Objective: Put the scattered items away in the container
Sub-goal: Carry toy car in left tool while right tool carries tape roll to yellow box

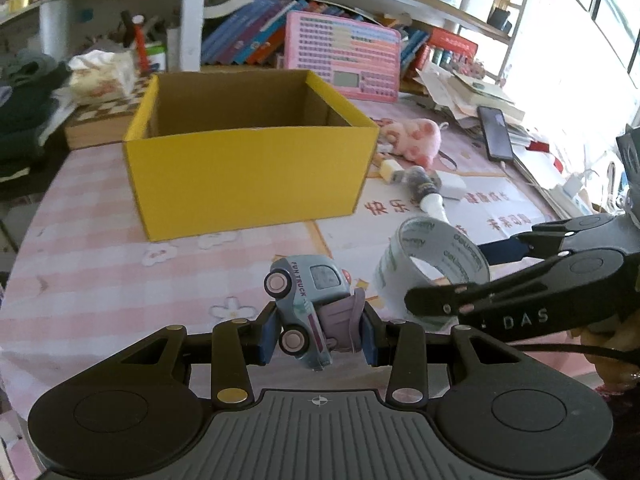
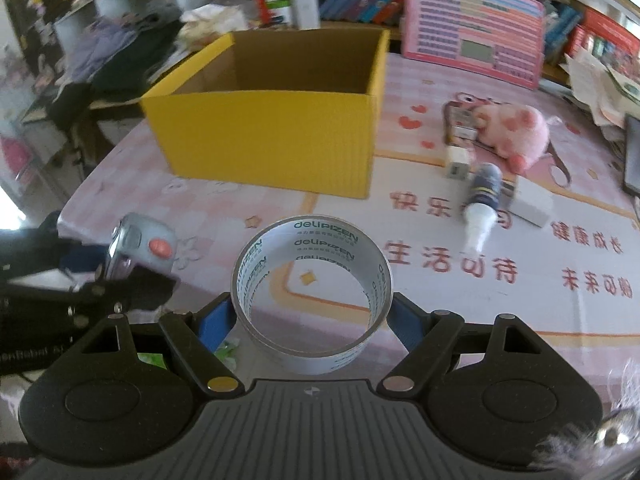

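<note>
An open yellow cardboard box stands on the pink tablecloth; it also shows in the right wrist view. My left gripper is shut on a light-blue toy truck, tilted on its side, held in front of the box. My right gripper is shut on a roll of clear tape, held to the right of the truck. The tape roll and right gripper fingers also show in the left wrist view. The truck shows at the left of the right wrist view.
On the cloth right of the box lie a pink plush pig, a small spray bottle, a white eraser block and a small white cube. A phone, papers and a pink chart board stand behind.
</note>
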Tool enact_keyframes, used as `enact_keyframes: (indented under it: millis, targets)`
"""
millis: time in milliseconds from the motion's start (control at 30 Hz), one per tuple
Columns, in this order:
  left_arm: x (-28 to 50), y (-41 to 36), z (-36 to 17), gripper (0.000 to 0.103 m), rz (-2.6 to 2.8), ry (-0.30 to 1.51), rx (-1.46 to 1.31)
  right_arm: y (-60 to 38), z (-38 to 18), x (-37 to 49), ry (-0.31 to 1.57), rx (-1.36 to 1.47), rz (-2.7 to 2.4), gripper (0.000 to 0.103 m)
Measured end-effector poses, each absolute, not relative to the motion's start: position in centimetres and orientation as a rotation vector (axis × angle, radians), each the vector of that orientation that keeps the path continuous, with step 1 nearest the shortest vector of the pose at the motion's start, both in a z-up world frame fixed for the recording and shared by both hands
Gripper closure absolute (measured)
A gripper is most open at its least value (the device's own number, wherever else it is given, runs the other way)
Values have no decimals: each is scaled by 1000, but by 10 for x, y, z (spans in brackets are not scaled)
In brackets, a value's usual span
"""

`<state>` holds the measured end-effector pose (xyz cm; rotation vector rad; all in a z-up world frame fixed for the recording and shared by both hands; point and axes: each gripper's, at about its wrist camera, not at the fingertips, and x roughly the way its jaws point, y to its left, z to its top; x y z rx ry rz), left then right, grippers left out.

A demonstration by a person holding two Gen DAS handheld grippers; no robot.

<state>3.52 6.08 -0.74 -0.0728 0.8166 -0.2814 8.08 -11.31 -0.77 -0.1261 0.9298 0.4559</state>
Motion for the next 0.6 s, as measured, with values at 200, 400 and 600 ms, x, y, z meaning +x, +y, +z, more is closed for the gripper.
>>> enact_keyframes:
  millis: [200, 400, 600]
  targets:
    - [28, 82, -2, 64, -250, 790, -89, -89, -4, 79, 934, -178, 521, 22]
    - [29, 99, 4, 64, -213, 760, -109, -68, -3, 80, 929, -235, 582, 22]
    - [35, 107, 8, 64, -177, 737, -107, -59, -1, 87, 934, -275, 627, 22]
